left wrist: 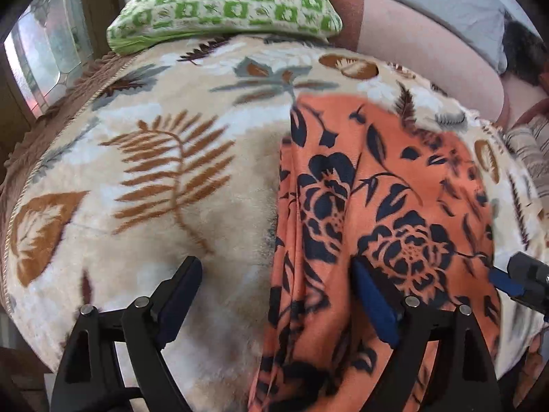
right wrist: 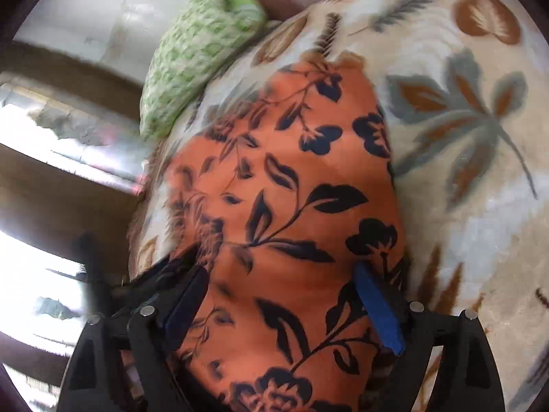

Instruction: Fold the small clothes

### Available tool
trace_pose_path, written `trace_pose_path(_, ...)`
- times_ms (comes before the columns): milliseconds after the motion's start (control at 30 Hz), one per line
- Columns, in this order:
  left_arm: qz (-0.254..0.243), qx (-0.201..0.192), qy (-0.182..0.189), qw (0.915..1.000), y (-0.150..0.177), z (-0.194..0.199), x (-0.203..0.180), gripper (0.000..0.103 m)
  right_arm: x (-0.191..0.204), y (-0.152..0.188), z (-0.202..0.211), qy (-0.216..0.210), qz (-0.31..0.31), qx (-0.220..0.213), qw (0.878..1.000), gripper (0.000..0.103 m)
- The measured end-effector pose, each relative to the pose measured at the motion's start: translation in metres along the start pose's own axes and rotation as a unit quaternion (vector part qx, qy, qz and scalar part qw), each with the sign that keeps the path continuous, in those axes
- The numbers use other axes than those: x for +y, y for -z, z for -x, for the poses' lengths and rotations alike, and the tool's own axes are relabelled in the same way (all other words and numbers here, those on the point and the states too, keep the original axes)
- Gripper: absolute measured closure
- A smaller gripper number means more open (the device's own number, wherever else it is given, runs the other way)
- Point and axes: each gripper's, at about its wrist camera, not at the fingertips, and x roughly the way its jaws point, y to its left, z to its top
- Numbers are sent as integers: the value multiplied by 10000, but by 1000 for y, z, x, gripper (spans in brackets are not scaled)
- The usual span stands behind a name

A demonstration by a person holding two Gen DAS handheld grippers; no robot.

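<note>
An orange garment (left wrist: pixel 374 185) printed with dark flowers lies on a plush leaf-patterned blanket (left wrist: pixel 164 158) covering the bed, and we judge it light, limp and a little slippery: cloth that will sag and slide unless taken by a hem or corner, not by its middle. Its long left edge (left wrist: pixel 284 178) shows bunched vertical folds, which looks to us the fairest place to pinch. The left gripper (left wrist: pixel 278 267) hovers over that edge with its jaws spread wide and nothing between the pads; one finger stands over the bare blanket, the other over the orange cloth. The right gripper (right wrist: pixel 281 274) is likewise wide open above the garment's broad middle, both fingers over the print and gripping nothing, though motion blur in its view leaves us unsure whether the pads brush the fabric. A tip of the right gripper shows at the garment's far side in the left view. Beyond, a green checked pillow (left wrist: pixel 226 7) rests at the head of the bed.
</note>
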Motion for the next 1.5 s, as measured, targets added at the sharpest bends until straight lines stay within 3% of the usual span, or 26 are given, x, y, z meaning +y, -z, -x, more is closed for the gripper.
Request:
trace_pose_path(100,285,-329,546,9976,9,30,20,14,12,-8,-7,180,289,187,9992,14)
trace_pose_path(167,514,-127,659,9964,22,30,32,14,5,-4,-3,131,323,177,9992,13)
trace_pose_path(200,589,188,689,9957,35,18,37,15,4,-2,-6,60,280,112,9995,13)
trace_pose_path(233,575,438,809,9941,44,7,39,22,3,0,-3,9,241,65,9997,12)
trace_pose_path(267,577,536,953,9923,53,-1,41,22,3,0,-5,-34,214,28,9998,10)
trace_pose_path(300,456,372,924,9940,56,4,40,28,5,-1,-9,-50,228,28,9997,9)
trace_pose_path(333,435,393,984,9934,55,9,38,52,7,-2,-9,-27,276,57,9996,9)
trace_pose_path(367,488,433,1289,9895,52,14,36,67,5,1,2,-10,335,104,9994,8)
trace_pose_path(400,516,427,1523,9861,49,21,32,74,6,0,4,17,405,161,9990,8)
trace_pose_path(467,275,284,1416,9891,43,29,24,68,3,-1,4,1,408,204,9990,7)
trace_pose_path(533,221,114,1541,9877,34,33,22,41,1,-1,5,-78,348,191,9992,7)
trace_pose_path(600,239,-157,1578,9871,13,35,23,32,1,-1,4,-119,381,188,9990,6)
trace_pose_path(667,151,-331,1773,9835,-14,29,19,30,2,0,4,-116,459,196,9987,6)
trace_pose_path(733,201,-236,1956,9802,-42,9,16,30,3,0,3,-116,496,219,9985,5)
trace_pose_path(767,296,8,2045,9784,-55,-12,15,31,4,0,3,-130,498,232,9984,5)
trace_pose_path(800,298,236,2052,9780,-64,-28,15,58,3,0,3,-146,496,250,9984,5)
trace_pose_path(833,281,699,2007,9768,-70,-56,13,77,3,0,4,-169,486,255,9984,5)
trace_pose_path(867,467,911,2240,9692,-71,-76,17,77,2,0,4,-215,466,256,9984,5)
trace_pose_path(1067,1158,914,3040,9412,-61,-87,46,79,-11,-1,4,-600,261,231,9976,5)
trace_pose_path(1133,1075,895,2843,9485,-63,-76,40,77,-13,-2,5,-633,183,242,9975,5)
trace_pose_path(1233,348,506,2148,9747,-68,-38,16,73,-10,-6,10,-557,151,349,9977,5)
trace_pose_path(1267,146,361,2035,9783,-65,-24,10,69,-7,-7,16,-566,143,319,9978,5)
trace_pose_path(1333,-79,88,1919,9813,-53,4,5,52,-1,-11,30,-792,119,118,9967,5)
trace_pose_path(1400,-84,-22,1822,9832,-36,21,11,52,1,-14,41,-887,92,-111,9960,5)
trace_pose_path(1467,-72,233,1630,9863,-19,14,16,52,-3,-15,34,-957,-5,-38,9954,5)
trace_pose_path(1500,-95,517,1381,9890,-11,-2,17,52,-11,-14,19,-969,-155,212,9949,5)
